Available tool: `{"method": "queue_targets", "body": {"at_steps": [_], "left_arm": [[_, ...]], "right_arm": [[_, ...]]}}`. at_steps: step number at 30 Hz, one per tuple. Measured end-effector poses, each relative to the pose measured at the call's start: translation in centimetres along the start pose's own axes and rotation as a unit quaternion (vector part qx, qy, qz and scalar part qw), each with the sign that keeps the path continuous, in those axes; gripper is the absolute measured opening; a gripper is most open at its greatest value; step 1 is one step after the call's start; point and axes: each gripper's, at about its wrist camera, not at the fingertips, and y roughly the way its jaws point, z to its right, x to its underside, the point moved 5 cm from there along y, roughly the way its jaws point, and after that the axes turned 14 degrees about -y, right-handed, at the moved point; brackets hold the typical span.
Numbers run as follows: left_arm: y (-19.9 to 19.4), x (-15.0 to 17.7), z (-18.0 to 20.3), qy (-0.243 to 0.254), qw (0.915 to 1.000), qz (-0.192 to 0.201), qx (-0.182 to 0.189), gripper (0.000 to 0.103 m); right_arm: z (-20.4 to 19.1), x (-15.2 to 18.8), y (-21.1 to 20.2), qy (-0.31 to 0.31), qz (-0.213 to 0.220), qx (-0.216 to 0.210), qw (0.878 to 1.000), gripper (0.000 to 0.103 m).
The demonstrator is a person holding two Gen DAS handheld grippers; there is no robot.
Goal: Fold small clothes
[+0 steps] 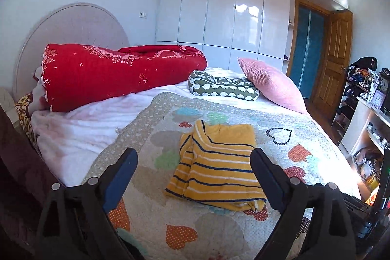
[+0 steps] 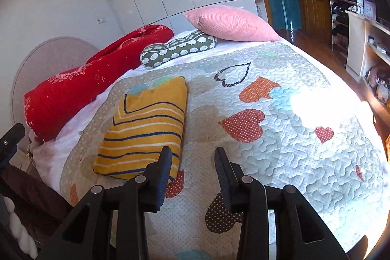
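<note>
Nearest, left gripper [image 1: 193, 163]: jaws wide, empty, raised clear of the work. Right gripper [image 2: 192, 162]: jaws partly apart, empty, beside the garment. Striped yellow garment [image 1: 219, 162]: folded compact on the heart-print quilt [image 1: 280, 152], apparently finished. Beyond: green cushion [image 1: 223, 87], pink pillow [image 1: 270, 84], red duvet [image 1: 109, 74].

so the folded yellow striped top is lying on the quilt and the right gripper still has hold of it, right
Not quite. The folded yellow striped top does lie on the quilt, but the right gripper has no hold of it: its jaws are open and empty above the quilt beside the top, as the right wrist view shows.
</note>
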Motion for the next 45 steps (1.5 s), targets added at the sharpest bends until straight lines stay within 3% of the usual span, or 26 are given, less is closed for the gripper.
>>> {"method": "queue_targets", "body": {"at_steps": [16, 28, 32, 35, 37, 45], "left_arm": [[0.8, 1.3, -0.7, 0.012, 0.9995, -0.029, -0.007, 0.093], [1.2, 1.8, -0.7, 0.014, 0.9990, -0.041, -0.006, 0.093], [0.9, 1.7, -0.7, 0.012, 0.9995, -0.029, -0.006, 0.093], [0.3, 1.4, -1.0, 0.003, 0.9999, -0.011, -0.001, 0.093], [-0.4, 0.9, -1.3, -0.005, 0.9999, 0.010, 0.003, 0.099], [-4.2, -1.1, -2.4, -0.012, 0.9948, 0.099, -0.024, 0.103]], "right_arm": [[-3.5, 0.8, 1.2, -0.059, -0.025, 0.009, 0.998, 0.044], [-3.5, 1.4, 1.9, -0.055, -0.040, 0.007, 0.998, 0.045], [-3.8, 1.4, 1.7, -0.061, -0.035, 0.010, 0.997, 0.045], [-4.0, 1.1, 1.2, -0.069, -0.024, 0.015, 0.997, 0.053], [-4.3, 0.7, 0.6, -0.080, -0.010, 0.028, 0.996, 0.059], [-5.4, -1.4, -3.2, -0.142, 0.063, 0.140, 0.978, 0.083]]}}
